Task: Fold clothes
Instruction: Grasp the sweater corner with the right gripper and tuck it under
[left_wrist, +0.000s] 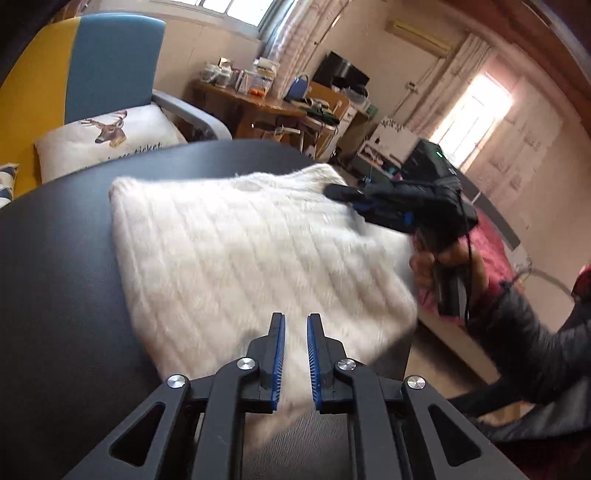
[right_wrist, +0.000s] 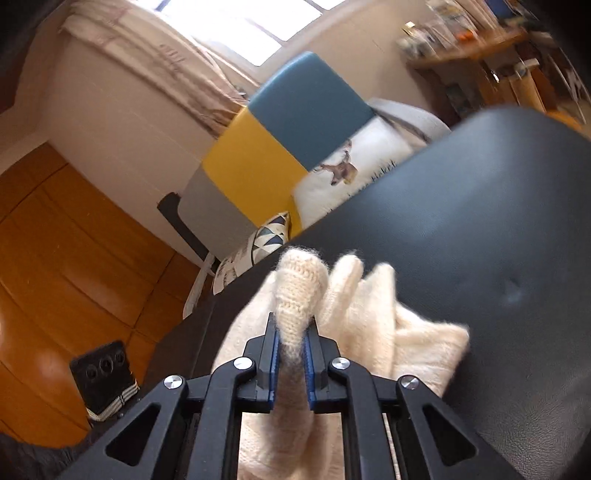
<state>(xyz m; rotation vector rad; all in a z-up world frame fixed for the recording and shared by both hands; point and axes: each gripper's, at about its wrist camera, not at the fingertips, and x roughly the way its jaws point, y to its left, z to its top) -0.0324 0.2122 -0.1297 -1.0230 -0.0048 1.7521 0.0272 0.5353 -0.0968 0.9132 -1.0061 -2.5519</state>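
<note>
- The white knit sweater (left_wrist: 258, 251) lies flat on the black counter (left_wrist: 66, 258), folded into a rough square — it covers the counter's right-hand half, with its right edge hanging over the counter's side.
- The right gripper (right_wrist: 291, 328) has its fingers clamped on a bunched ridge of the sweater's knit; wool bulges up between the blue pads. My read: it pinches that fold so it can carry the layer over for another fold.
- The left gripper (left_wrist: 295, 325) hovers over the sweater's near corner, fingers almost together with only a slim gap — and nothing looks caught between them. It seems parked close to pin or smooth the cloth.
- The left wrist view gives the whole sweater, plus the right gripper (left_wrist: 354, 199) lying across the sweater's far right corner with the person's hand (left_wrist: 439, 258) on its handle.
- The right wrist view gives what that one blurs: the pinch itself, close up, and bare counter beyond the sweater.
- Past the counter's far edge sits a blue-and-yellow armchair (left_wrist: 92, 62) holding a deer cushion (left_wrist: 110, 136).
</note>
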